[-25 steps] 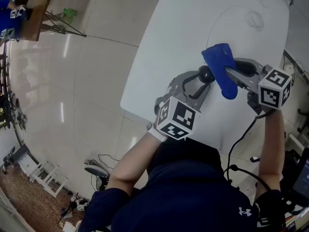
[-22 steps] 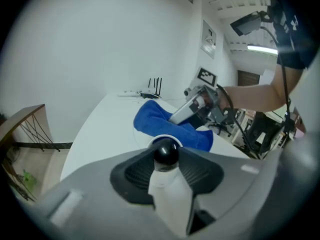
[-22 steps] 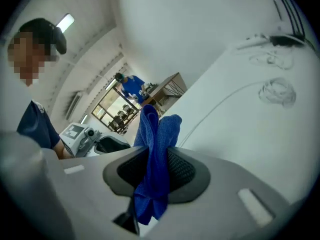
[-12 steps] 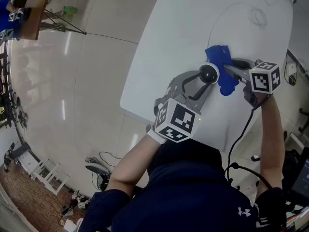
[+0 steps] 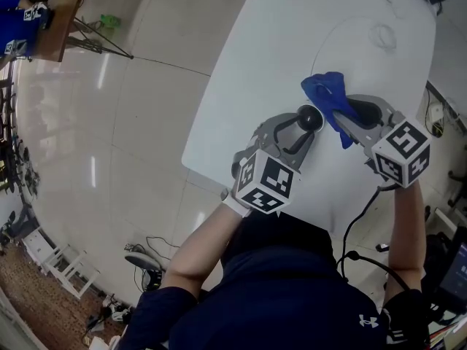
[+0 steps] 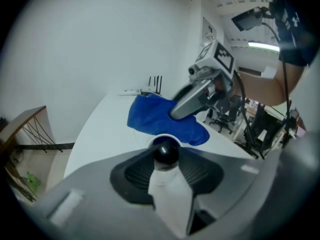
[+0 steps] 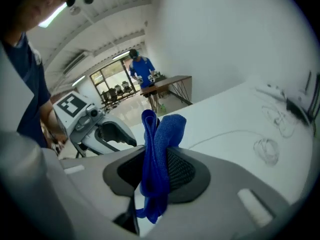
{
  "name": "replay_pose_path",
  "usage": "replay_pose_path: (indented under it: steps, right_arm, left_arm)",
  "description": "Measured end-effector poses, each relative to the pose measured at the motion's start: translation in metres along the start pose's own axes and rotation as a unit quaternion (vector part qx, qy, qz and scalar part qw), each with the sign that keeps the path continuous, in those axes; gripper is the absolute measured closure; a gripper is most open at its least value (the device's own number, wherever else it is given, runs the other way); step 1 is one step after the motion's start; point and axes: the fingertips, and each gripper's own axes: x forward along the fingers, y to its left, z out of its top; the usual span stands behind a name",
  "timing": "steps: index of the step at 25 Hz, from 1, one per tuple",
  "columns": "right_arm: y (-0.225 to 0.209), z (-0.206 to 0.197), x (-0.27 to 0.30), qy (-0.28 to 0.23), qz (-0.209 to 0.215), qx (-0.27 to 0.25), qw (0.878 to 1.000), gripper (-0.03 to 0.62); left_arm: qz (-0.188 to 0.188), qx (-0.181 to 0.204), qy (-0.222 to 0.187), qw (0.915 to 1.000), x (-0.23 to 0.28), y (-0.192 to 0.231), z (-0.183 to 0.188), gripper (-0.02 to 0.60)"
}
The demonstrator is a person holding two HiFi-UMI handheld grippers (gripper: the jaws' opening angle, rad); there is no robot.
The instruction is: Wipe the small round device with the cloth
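The small round device (image 5: 309, 117), a black ball on a white body (image 6: 165, 151), is clamped between the jaws of my left gripper (image 5: 305, 125) above the white table (image 5: 277, 42). The blue cloth (image 5: 327, 93) is bunched and pinched in my right gripper (image 5: 344, 114), shut on it. In the right gripper view the cloth (image 7: 160, 149) stands up between the pads and hangs below them. The cloth (image 6: 160, 119) sits just beyond the device and to its right; whether they touch I cannot tell. The right gripper (image 6: 200, 91) reaches in from the right.
Thin cables (image 5: 384, 31) lie coiled at the table's far end, also seen as loose wires (image 7: 267, 149). The table's near edge (image 5: 191, 159) drops to a glossy floor. A wooden table (image 5: 58, 13) and a person in blue (image 7: 141, 69) are far off.
The right gripper with the cloth first came in against the device, then drew back down and right. The cloth now lies up and right of the ball. The left gripper barely moved.
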Motion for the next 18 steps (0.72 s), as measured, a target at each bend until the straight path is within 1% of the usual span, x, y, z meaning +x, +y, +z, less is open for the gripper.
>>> replay_pose_path:
  steps: [2, 3, 4, 5, 7, 9, 10, 11, 12, 13, 14, 15, 16, 17, 18]
  right_arm:
    - [0.009, 0.006, -0.005, 0.011, -0.013, -0.071, 0.997, 0.484]
    - [0.014, 0.01, -0.007, 0.013, -0.018, -0.094, 0.995, 0.484]
    - [0.019, 0.015, -0.01, 0.01, -0.02, -0.104, 0.994, 0.484]
    - [0.024, 0.022, -0.013, -0.002, -0.014, -0.102, 0.995, 0.484]
    - [0.033, 0.034, -0.019, -0.044, 0.013, -0.07, 0.997, 0.484]
    - [0.036, 0.037, -0.02, -0.082, 0.033, -0.023, 0.996, 0.484]
    - [0.034, 0.035, -0.02, -0.096, 0.031, 0.0, 0.995, 0.484]
    - [0.03, 0.032, -0.021, -0.111, 0.019, 0.027, 0.993, 0.484]
    - [0.024, 0.028, -0.024, -0.135, 0.001, 0.065, 0.989, 0.484]
    - [0.018, 0.023, -0.028, -0.17, -0.019, 0.119, 0.978, 0.484]
    - [0.013, 0.015, -0.033, -0.214, -0.037, 0.186, 0.958, 0.484]
    - [0.01, 0.003, -0.038, -0.257, -0.048, 0.258, 0.93, 0.482]
    - [0.01, -0.014, -0.04, -0.294, -0.054, 0.324, 0.897, 0.484]
    - [0.012, -0.032, -0.041, -0.325, -0.056, 0.379, 0.865, 0.483]
    - [0.015, -0.048, -0.04, -0.349, -0.058, 0.422, 0.834, 0.484]
  left_arm:
    - [0.002, 0.005, 0.002, 1.0, 0.003, 0.0, 0.002, 0.431]
    - [0.002, 0.006, 0.001, 1.0, 0.003, 0.0, 0.003, 0.43]
    - [0.002, 0.004, -0.001, 1.0, 0.003, 0.001, 0.004, 0.43]
    - [0.003, 0.002, -0.004, 1.0, 0.004, 0.001, 0.005, 0.431]
    - [0.003, -0.002, -0.007, 1.0, 0.004, 0.003, 0.004, 0.43]
    - [0.002, -0.004, -0.009, 0.9999, 0.005, 0.004, 0.004, 0.43]
    - [0.0, -0.005, -0.011, 0.9999, 0.005, 0.004, 0.004, 0.43]
    - [-0.001, -0.008, -0.013, 0.9999, 0.005, 0.004, 0.005, 0.43]
    - [-0.002, -0.011, -0.016, 0.9998, 0.004, 0.004, 0.006, 0.43]
    - [-0.001, -0.015, -0.02, 0.9997, 0.004, 0.005, 0.007, 0.43]
    - [0.0, -0.021, -0.025, 0.9995, 0.003, 0.005, 0.008, 0.43]
    - [0.003, -0.028, -0.032, 0.9991, 0.002, 0.006, 0.009, 0.43]
    - [0.006, -0.036, -0.04, 0.9986, 0.002, 0.006, 0.01, 0.43]
    - [0.008, -0.043, -0.046, 0.998, 0.001, 0.007, 0.011, 0.43]
    - [0.011, -0.047, -0.052, 0.9975, 0.001, 0.008, 0.011, 0.43]
